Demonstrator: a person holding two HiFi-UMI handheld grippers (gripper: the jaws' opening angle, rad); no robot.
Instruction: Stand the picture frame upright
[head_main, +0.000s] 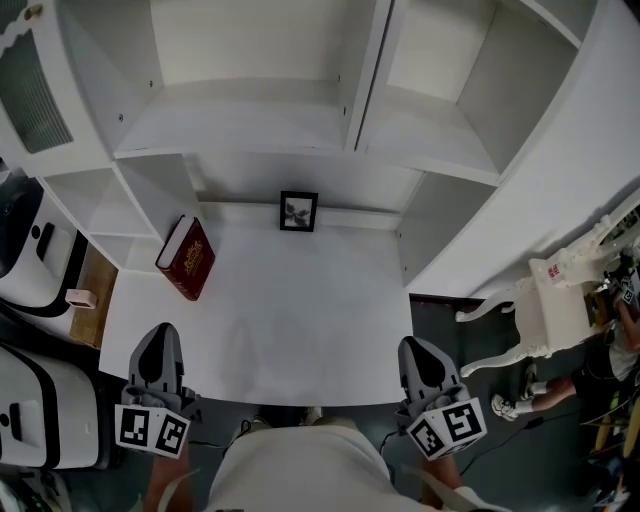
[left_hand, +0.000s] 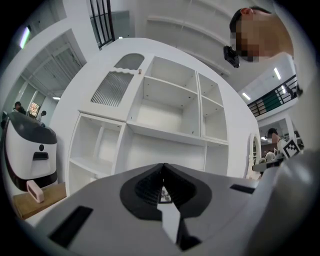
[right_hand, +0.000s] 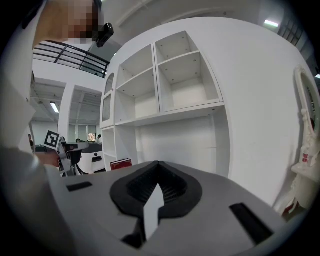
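Head view shows the frame (head_main: 298, 211) at the back of the tabletop (head_main: 300, 330), against the wall, apparently already standing or leaning. The book (head_main: 186, 257) sits well to its left. Left tool (head_main: 160, 335) and right tool (head_main: 416, 348) hover at the near edge, jaws together, empty. Any correction probably wants one tool opened early, pinching the frame's top edge gently.

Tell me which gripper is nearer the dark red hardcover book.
Left. The left gripper is in front of the dark red book; the right gripper is far to its right.
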